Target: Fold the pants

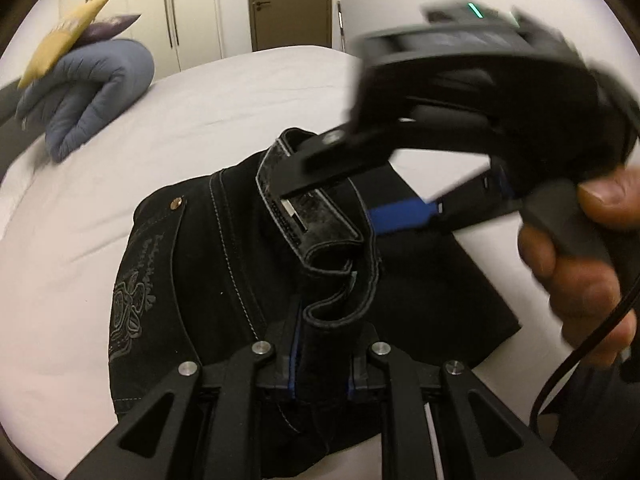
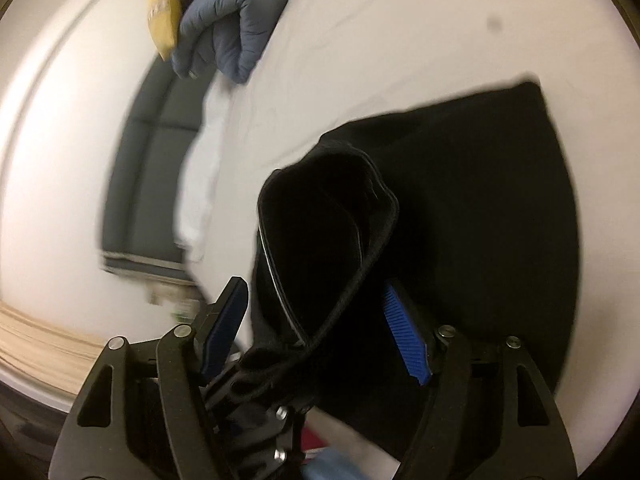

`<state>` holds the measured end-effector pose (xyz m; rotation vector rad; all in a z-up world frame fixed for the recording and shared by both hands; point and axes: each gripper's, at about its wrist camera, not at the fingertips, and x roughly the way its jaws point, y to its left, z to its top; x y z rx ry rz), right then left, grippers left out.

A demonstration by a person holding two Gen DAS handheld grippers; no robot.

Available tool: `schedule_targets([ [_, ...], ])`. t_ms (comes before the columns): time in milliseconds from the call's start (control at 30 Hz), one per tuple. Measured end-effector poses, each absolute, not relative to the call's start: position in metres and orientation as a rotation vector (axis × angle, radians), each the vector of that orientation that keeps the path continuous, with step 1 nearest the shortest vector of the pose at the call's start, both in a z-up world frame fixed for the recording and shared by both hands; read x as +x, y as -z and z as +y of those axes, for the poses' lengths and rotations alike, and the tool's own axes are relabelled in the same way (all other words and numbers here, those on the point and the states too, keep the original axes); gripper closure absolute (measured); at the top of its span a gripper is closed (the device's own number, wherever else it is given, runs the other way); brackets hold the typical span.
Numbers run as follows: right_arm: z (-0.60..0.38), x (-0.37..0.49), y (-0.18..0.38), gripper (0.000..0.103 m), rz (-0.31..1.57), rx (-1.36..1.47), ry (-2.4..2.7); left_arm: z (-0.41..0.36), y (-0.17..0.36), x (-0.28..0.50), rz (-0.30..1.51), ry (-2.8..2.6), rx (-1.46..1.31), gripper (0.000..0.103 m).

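1. Black pants [image 1: 192, 264] lie folded on a white bed sheet [image 1: 80, 208], waistband end raised off the surface.
2. Left gripper [image 1: 324, 356]: jaws nearly together, clamped on a bunched strip of the pants' waistband, which stands up between the blue-edged fingers.
3. Right gripper [image 2: 320, 320]: jaws stand apart. Waistband fabric loops between the blue ribbed pads [image 2: 404, 336] without being pressed by them.
4. In the left wrist view the right gripper [image 1: 356, 184] is blurred; one finger reaches into the waistband opening. A hand [image 1: 580, 264] holds its handle.
5. A folded grey-blue quilted item [image 1: 92, 92] sits at the far bed edge, with a yellow packet [image 1: 68, 40] on it.
6. Closet doors [image 1: 188, 8] and a brown door [image 1: 290, 0] stand beyond the bed.
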<state>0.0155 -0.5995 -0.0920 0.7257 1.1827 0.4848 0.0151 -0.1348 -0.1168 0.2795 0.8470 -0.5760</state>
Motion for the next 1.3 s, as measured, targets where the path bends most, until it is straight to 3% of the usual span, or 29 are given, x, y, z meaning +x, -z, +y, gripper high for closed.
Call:
schedule_targets([
  [67,-0.596,0.013,0.088,0.038,1.216,0.612,-0.438,-0.139,0.119,0.015,0.847,0.572,0.303,0.087],
  [133,-0.592,0.013,0.089,0.051,1.225,0.584,-0.435,-0.141,0.12,0.01,0.837,0.568,0.329,0.087],
  [167,-0.59,0.012,0.089,0.066,1.239,0.557,-0.443,-0.144,0.121,0.01,0.832,0.571,0.34,0.087],
  [200,-0.59,0.011,0.09,0.074,1.247,0.548,-0.451,-0.146,0.121,0.01,0.83,0.573,0.345,0.086],
  [300,-0.597,0.009,0.09,0.086,1.233,0.527,-0.443,-0.159,0.118,0.013,0.818,0.591,0.371,0.086],
  [700,-0.677,-0.01,0.077,0.092,1.138,0.582,-0.385,-0.203,0.116,0.006,0.764,0.695,0.442,0.086],
  [1167,-0.71,-0.031,0.117,0.092,1.133,0.691,-0.336,-0.202,0.138,0.003,0.804,0.734,0.45,0.086],
  [1300,-0.718,-0.038,0.135,0.091,1.1,0.755,-0.336,-0.198,0.145,0.018,0.813,0.747,0.431,0.08],
])
